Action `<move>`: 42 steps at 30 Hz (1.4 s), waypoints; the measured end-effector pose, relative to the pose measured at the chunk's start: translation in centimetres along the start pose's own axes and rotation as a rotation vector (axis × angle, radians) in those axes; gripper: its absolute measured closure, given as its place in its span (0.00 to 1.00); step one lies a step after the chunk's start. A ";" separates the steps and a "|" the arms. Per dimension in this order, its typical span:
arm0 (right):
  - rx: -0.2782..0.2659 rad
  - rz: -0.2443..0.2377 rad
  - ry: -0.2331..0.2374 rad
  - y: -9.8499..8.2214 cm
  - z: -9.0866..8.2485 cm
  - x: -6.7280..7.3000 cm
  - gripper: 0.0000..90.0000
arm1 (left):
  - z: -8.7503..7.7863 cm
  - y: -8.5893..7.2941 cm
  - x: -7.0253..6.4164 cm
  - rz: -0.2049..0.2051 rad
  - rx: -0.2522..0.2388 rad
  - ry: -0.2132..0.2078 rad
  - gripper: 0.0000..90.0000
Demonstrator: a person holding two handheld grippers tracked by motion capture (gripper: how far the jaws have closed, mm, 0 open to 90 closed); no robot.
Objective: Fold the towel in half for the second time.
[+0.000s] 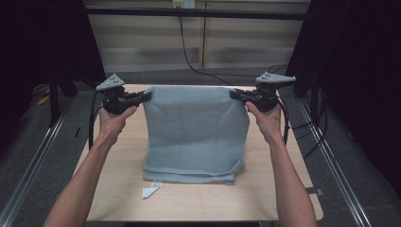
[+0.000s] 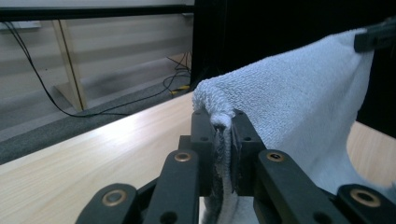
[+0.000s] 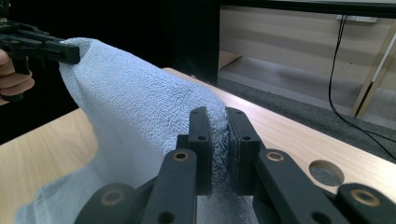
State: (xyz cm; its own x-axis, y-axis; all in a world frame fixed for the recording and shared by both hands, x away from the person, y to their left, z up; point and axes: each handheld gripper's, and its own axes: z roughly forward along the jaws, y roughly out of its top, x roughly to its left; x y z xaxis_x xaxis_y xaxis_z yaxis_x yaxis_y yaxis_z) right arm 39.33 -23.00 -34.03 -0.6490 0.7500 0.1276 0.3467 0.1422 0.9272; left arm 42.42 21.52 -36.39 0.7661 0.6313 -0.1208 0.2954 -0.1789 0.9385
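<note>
Left gripper [image 1: 147, 96] and right gripper [image 1: 234, 94], towel [image 1: 195, 132] corners clamped, hanging between

The high view looks forward and down over the worktop [image 1: 198, 198] from the person's side. Each claw view sits close behind its own jaws, facing across the towel [image 2: 303, 93] toward the opposite claw; all share that towel.

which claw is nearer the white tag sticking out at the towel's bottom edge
Left. The white tag lies at the towel's near left corner, on the left claw's side. The right claw clamps the opposite top corner, farther off. Both are raised above the table.
</note>
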 end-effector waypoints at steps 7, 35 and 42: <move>0.054 -0.013 0.043 -4.5 -0.9 1.0 0.91 | -0.7 -4.6 -1.7 0.020 0.051 -0.053 0.92; 0.195 -0.033 0.125 -14.3 -5.5 7.7 0.89 | -6.3 -12.9 -7.4 -0.010 0.197 -0.160 0.91; 0.230 0.017 0.165 -17.0 -6.9 8.5 0.72 | -7.4 -15.0 -8.1 -0.079 0.215 -0.205 0.62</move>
State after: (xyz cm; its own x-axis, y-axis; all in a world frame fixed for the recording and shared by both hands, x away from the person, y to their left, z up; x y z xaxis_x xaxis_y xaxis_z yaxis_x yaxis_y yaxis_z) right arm 23.21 -23.49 -46.29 -0.7364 0.6412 0.2158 0.4910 0.2869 0.8226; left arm 27.54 24.68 -47.05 0.8289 0.4879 -0.2739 0.4557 -0.3046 0.8364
